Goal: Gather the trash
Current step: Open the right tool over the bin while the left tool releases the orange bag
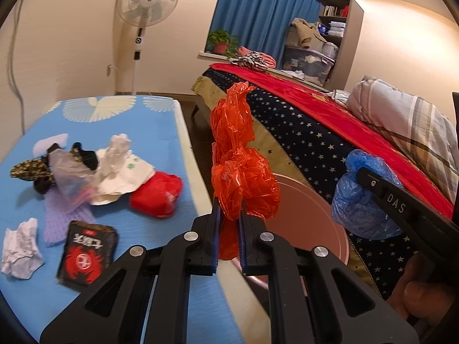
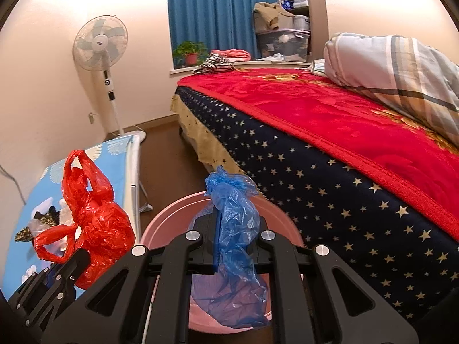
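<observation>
Left gripper (image 1: pixel 228 220): fingers clenched on a crumpled red plastic bag (image 1: pixel 241 172), held just above the near rim of the pink bin (image 1: pixel 309 223). Right gripper (image 2: pixel 235 229): fingers clenched on a blue plastic bag (image 2: pixel 235 229), hanging over the bin's opening. The bin stands on the floor between the bench (image 1: pixel 160 126) and the bed (image 1: pixel 315 132). Left of the bin, on the bench's blue cover: a black snack packet (image 1: pixel 86 255), white crumpled tissue (image 1: pixel 21 249), a red wad (image 1: pixel 157 197) and mixed wrappers. Beyond the bin, a standing fan (image 1: pixel 147 3) by the wall.
</observation>
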Available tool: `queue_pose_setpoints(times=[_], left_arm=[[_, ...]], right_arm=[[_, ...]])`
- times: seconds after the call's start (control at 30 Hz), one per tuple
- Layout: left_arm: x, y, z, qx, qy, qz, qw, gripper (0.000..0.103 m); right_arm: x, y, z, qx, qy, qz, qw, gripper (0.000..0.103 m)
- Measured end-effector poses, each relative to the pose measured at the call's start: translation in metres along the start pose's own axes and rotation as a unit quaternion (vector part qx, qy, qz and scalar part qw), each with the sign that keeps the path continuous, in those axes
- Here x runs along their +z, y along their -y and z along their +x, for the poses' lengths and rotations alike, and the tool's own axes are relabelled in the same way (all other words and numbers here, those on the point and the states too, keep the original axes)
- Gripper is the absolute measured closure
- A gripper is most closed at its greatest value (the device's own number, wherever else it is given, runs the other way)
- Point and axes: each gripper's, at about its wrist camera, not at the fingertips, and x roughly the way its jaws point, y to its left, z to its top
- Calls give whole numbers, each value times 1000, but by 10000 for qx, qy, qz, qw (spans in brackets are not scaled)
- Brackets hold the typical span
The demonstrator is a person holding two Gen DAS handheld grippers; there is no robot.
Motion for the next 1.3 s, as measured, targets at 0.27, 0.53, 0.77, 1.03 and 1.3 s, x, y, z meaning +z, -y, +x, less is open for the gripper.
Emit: queue_pose_setpoints(times=[0.27,0.53,0.77,1.03,1.3], left_arm=[[0,12,21,-206,-152,21,9997,93],[0,17,35,-623,-271,-52,9977,67],[-3,7,28,-436,-181,-202,9987,56],[-3,-3,10,-294,-77,-224,9993,56],[-3,-23,-13,-26,81,-298,9995,56]], right_arm=[[2,9,12,-161,-88,40,9998,92],[5,14,12,-258,-11,86,9996,66],[5,16,9,-269,-6,226,9994,45],[0,18,17,-203,-275,272,9990,45],[-4,-4,2,236,-171,125,9995,45]])
